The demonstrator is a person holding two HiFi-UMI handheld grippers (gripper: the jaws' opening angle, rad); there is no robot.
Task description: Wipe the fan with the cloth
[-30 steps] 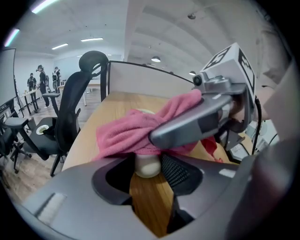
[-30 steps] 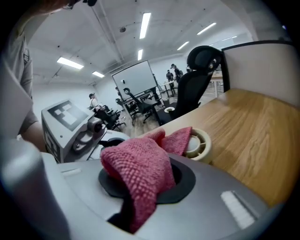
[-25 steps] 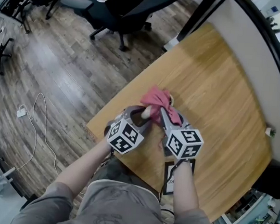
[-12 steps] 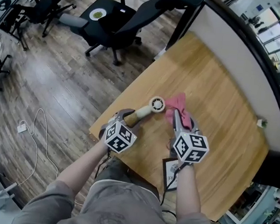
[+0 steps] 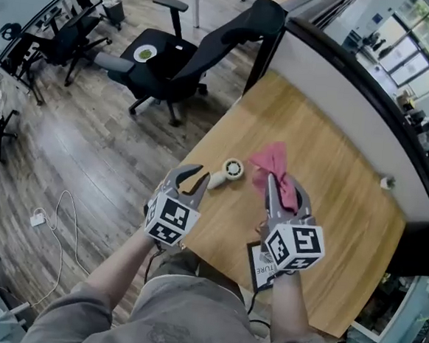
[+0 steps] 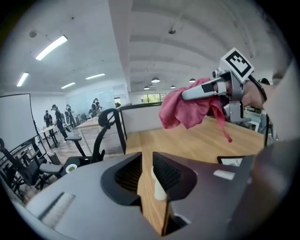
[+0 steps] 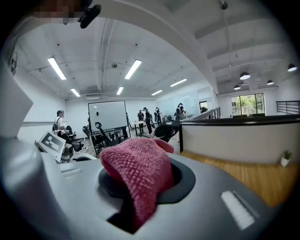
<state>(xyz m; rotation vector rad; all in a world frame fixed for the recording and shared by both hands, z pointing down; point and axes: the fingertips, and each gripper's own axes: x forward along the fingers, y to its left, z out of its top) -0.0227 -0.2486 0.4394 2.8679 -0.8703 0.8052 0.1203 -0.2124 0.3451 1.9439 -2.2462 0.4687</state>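
pink cloth [image 5: 271, 160] clamped in right gripper [image 5: 280, 187], just right of fan [image 5: 233, 168]. fan lies loose on table [image 5: 327, 154]. left gripper [image 5: 195, 182] by fan's handle, jaws just narrowing, probably empty. judge wipe finished; next, lay cloth beside fan.

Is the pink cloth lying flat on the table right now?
No, the right gripper holds the pink cloth up, clear of the table.

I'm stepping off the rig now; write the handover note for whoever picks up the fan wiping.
Left gripper: empty, jaws have just been closing, narrow gap between them.
Right gripper: shut on the pink cloth, held above the table.
Fan: lying on the table ahead of the left gripper, touched by neither gripper.
Done: cannot tell how much is wiped.
Left: probably regrip the fan's handle and wipe it with the cloth.
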